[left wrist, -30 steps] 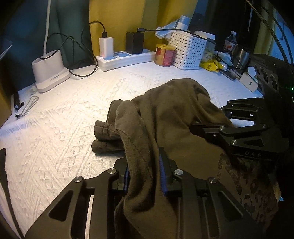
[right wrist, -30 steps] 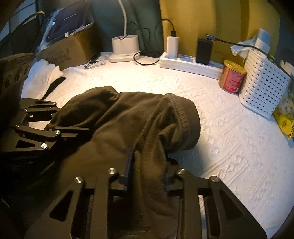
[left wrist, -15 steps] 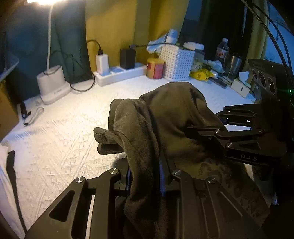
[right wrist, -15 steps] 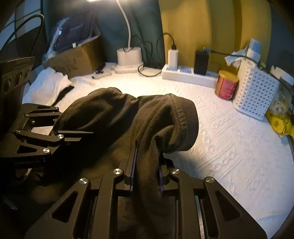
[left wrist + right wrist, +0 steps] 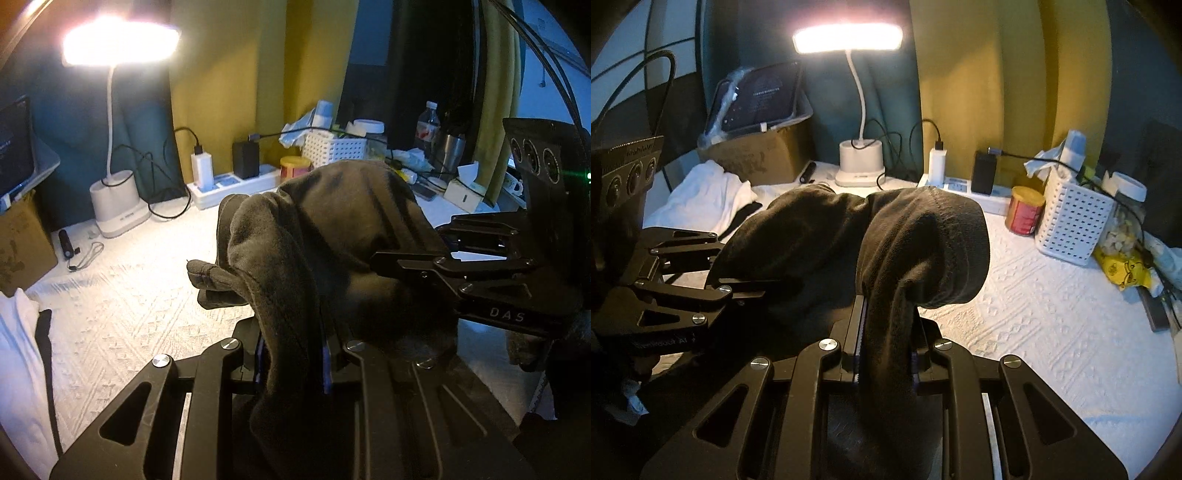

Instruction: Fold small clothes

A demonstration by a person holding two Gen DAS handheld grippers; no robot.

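Note:
A dark olive-brown small garment [image 5: 332,236] hangs bunched between my two grippers, lifted above the white textured bed cover [image 5: 122,295]. My left gripper [image 5: 291,354] is shut on one edge of the garment. My right gripper [image 5: 886,339] is shut on another edge of the garment [image 5: 916,251]. Each gripper shows in the other's view: the right one at the right of the left wrist view [image 5: 373,260], the left one at the left of the right wrist view [image 5: 768,284]. A cuff end of the garment [image 5: 207,280] droops at the left.
A lit white desk lamp [image 5: 860,162], a power strip with chargers [image 5: 960,181], a red tin [image 5: 1023,210] and a white perforated basket [image 5: 1071,225] line the back. A white folded cloth [image 5: 709,192] and a cardboard box [image 5: 757,158] sit at the left.
Both grippers have risen with the garment, lifting it off the bed cover. The views now tilt up so the lit lamp head shows.

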